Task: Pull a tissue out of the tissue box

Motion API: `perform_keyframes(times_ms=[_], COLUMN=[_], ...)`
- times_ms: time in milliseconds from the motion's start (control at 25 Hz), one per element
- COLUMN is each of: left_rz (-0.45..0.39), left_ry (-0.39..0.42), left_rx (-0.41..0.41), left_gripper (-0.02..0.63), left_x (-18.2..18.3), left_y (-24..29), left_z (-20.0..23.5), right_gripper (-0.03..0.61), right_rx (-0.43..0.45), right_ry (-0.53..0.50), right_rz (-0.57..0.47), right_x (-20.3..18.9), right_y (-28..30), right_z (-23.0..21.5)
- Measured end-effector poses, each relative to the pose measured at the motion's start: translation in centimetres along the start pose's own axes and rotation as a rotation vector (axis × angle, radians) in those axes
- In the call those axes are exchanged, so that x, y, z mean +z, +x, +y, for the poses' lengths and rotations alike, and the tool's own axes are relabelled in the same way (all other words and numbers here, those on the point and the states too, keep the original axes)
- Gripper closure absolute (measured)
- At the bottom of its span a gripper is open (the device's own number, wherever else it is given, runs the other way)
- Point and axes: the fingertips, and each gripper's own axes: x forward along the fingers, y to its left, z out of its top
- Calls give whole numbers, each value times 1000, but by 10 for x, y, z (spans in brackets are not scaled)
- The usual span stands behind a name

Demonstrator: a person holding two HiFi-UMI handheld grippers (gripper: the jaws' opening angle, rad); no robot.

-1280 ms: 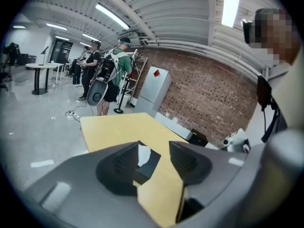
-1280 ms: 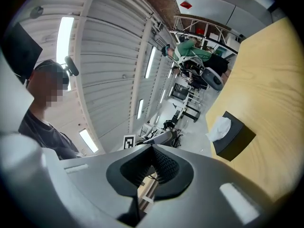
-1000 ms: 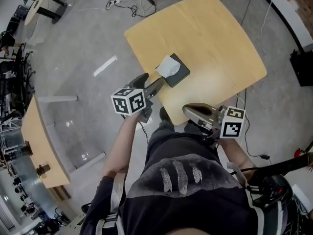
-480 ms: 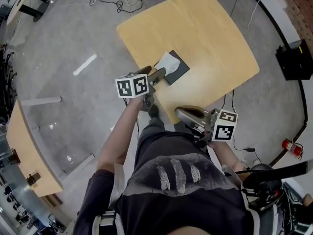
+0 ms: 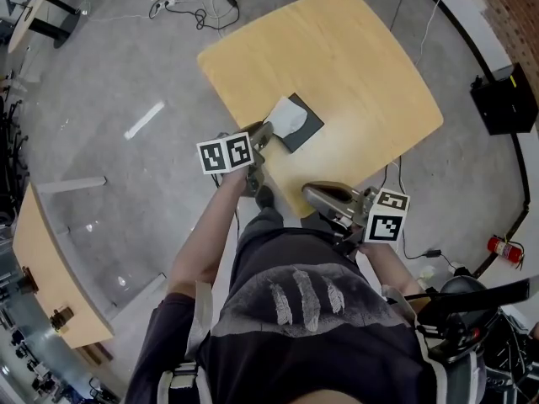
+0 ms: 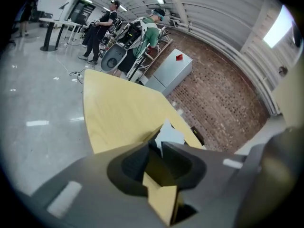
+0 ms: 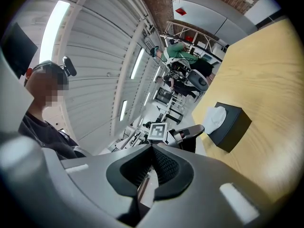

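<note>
A dark tissue box (image 5: 305,128) sits near the front left corner of the yellow table (image 5: 354,66), with a white tissue (image 5: 289,116) standing up out of it. My left gripper (image 5: 262,133) points down at the tissue from the table's edge. In the left gripper view, the left gripper (image 6: 159,144) has its jaws closing to a narrow gap, and the tissue (image 6: 171,133) rises right at the tips. My right gripper (image 5: 312,194) is held level off the table's front edge, shut and empty. The right gripper view shows the box (image 7: 232,122), the tissue (image 7: 216,115) and the left gripper's marker cube (image 7: 158,132).
A power strip and cables (image 5: 194,2) lie on the floor beyond the table. Another yellow table (image 5: 50,268) stands at the left. A black case (image 5: 505,99) and a red extinguisher (image 5: 503,248) are at the right. People (image 6: 102,27) stand far behind.
My left gripper has sunk towards the tissue and rolled a little, and its jaws have narrowed. The right gripper stays near the table's front edge.
</note>
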Motion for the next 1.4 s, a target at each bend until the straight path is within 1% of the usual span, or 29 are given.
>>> perform_keyframes(times_ms=[40, 120, 160, 200, 360, 600, 840, 1240, 1400], left_rz=[1, -6, -11, -16, -30, -49, -74, -88, -91], left_ry=[10, 6, 2, 2, 14, 9, -40, -11, 10], left_rx=[7, 2, -5, -11, -24, -44, -83, -111, -118], left_gripper=[537, 550, 573, 610, 609, 609, 609, 609, 609], left_x=[-1, -2, -2, -2, 1, 5, 13, 24, 30], left_y=[-1, -3, -4, -5, -9, -13, -18, -16, -15], left_z=[1, 2, 1, 0, -3, -6, -13, -22, -28], right_gripper=[580, 580, 580, 580, 580, 580, 580, 580, 580], right_rx=[-3, -5, -4, -3, -2, 1, 4, 2, 17], right_ry=[-2, -6, -7, -8, -10, -19, -26, -40, -59], right_rz=[2, 6, 9, 10, 17, 34, 49, 38, 43], right_x=[0, -1, -1, -2, -2, -3, -4, -2, -4], right_y=[0, 1, 1, 1, 2, 4, 7, 3, 4], right_z=[0, -1, -1, -1, -2, -1, 1, -1, 2])
